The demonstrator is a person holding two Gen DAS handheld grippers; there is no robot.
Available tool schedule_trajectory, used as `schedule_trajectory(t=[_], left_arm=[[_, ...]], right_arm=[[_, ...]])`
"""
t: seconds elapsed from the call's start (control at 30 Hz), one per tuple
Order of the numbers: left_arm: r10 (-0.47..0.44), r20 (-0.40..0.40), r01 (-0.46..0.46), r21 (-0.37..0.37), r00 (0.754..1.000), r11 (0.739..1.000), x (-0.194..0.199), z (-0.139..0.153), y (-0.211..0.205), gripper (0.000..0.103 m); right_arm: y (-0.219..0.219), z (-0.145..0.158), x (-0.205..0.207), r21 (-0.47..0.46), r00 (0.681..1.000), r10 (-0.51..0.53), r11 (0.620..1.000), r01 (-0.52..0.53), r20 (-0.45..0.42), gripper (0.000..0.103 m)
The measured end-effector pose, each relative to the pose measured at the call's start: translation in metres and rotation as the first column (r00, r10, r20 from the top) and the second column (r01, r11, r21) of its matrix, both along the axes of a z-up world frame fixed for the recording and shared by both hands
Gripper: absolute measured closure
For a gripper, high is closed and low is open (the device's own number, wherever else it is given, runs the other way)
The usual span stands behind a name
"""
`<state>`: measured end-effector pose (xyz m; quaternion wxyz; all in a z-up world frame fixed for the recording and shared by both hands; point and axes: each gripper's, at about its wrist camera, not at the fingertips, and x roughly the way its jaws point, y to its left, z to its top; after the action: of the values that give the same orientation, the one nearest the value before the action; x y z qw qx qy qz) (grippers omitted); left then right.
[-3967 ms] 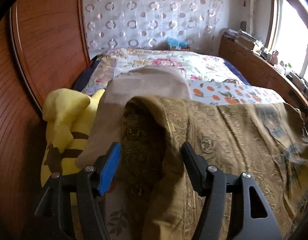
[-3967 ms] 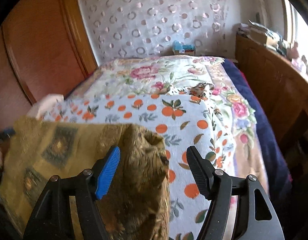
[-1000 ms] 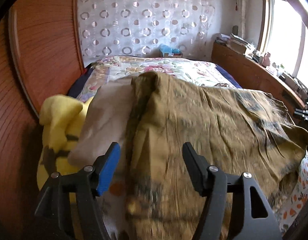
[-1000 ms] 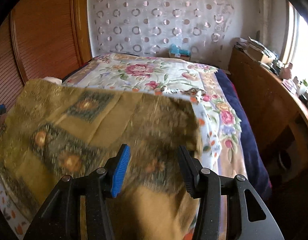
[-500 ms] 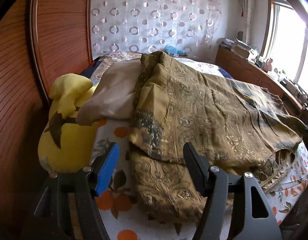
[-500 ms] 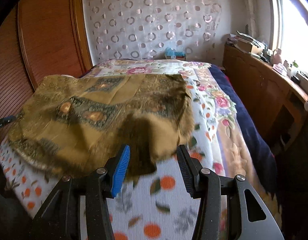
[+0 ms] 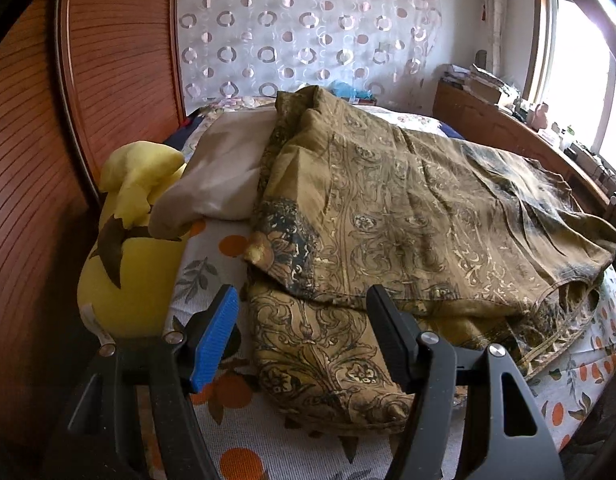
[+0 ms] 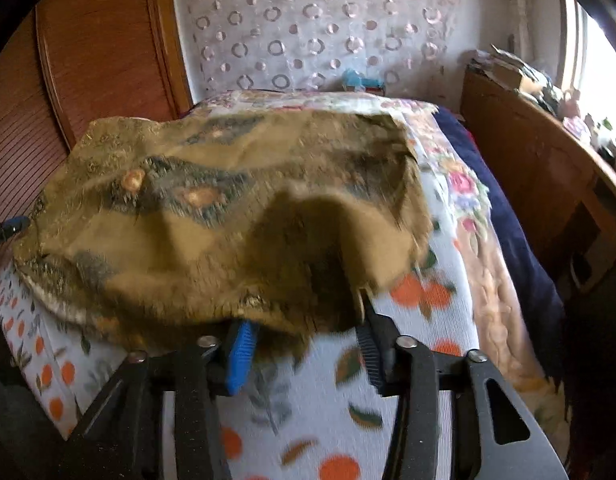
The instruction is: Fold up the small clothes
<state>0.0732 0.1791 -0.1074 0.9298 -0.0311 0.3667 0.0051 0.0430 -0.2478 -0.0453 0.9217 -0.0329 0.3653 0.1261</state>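
A golden-brown patterned garment [image 7: 408,232] lies folded over itself on the orange-print bed sheet [image 7: 212,264]. My left gripper [image 7: 304,336] is open and empty, just short of the garment's near left corner. In the right wrist view the same garment [image 8: 228,216] spreads over the sheet, blurred. My right gripper [image 8: 304,344] is open; the garment's near edge hangs over its fingertips, and I cannot tell whether cloth sits between them.
A yellow plush toy [image 7: 128,248] and a beige pillow [image 7: 224,172] lie at the garment's left, against a wooden wall [image 7: 68,120]. A floral quilt [image 8: 460,184] covers the far bed. A wooden ledge [image 8: 548,168] with clutter runs along the right, under a window.
Both grippers have let the garment down folded on the bed and drawn back. The left gripper now shows empty. The right view has dropped lower, with the garment's edge over the fingertips.
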Motion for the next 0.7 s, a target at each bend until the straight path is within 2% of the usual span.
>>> schedule_trajectory(t=[0.2,0.33,0.5,0.6,0.63,0.67,0.7], left_arm=[[0.008,-0.005,-0.008,0.001,1.0,1.0,0.0,-0.001,0.001,0.036],[0.009,-0.007,-0.009,0.005,1.0,1.0,0.0,-0.001,0.002,0.036],[0.012,-0.008,-0.011,0.005,1.0,1.0,-0.001,-0.002,0.002,0.036],[0.012,-0.008,-0.012,0.003,1.0,1.0,-0.001,-0.002,0.001,0.036],[0.01,-0.008,-0.01,0.002,1.0,1.0,-0.001,-0.002,0.002,0.036],[0.01,-0.009,-0.01,0.002,1.0,1.0,-0.001,-0.002,0.002,0.036],[0.01,-0.009,-0.01,0.002,1.0,1.0,-0.001,-0.002,0.002,0.036]], right_arm=[[0.005,0.01,0.02,-0.031,0.999,-0.029,0.999,0.03,0.03,0.058],[0.001,-0.002,0.014,-0.034,0.997,-0.073,0.997,0.072,-0.013,0.057],[0.005,-0.017,0.005,-0.001,0.997,-0.05,0.999,0.05,-0.066,0.057],[0.012,-0.018,-0.001,-0.029,0.998,-0.047,0.999,0.046,-0.04,0.058],[0.012,-0.018,-0.001,-0.018,0.999,-0.037,0.999,0.036,-0.039,0.07],[0.013,-0.017,-0.002,-0.011,0.999,-0.013,1.0,0.013,-0.036,0.087],[0.01,-0.016,-0.003,-0.008,0.999,0.003,1.0,-0.003,-0.038,0.092]])
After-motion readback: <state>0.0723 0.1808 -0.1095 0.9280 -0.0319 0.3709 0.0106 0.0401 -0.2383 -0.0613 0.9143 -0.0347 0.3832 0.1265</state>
